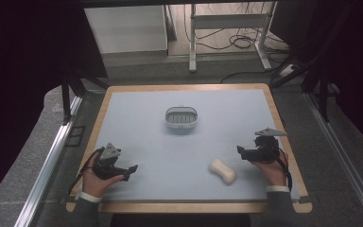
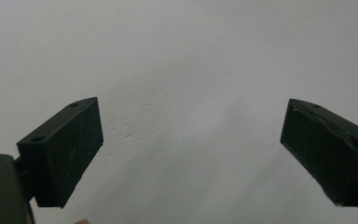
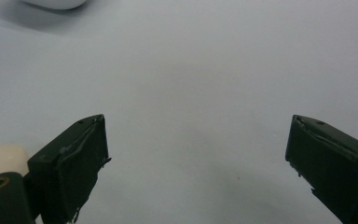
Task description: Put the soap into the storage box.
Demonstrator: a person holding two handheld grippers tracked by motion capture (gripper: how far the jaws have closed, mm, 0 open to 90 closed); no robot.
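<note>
Soap bar (image 1: 222, 171) lies lower right of frame, long axis upper-left to lower-right, just left of right gripper (image 1: 240, 150), whose jaws gape empty.

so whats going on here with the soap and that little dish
A person sits at the table holding a tool in each hand, and nothing is gripped. The right tool has its jaws wide open and rests just right of the cream soap bar, which lies loose on the mat near the front edge. The left tool is open too, over bare mat at the front left. The grey soap dish sits empty toward the middle of the table, apart from both.
</note>
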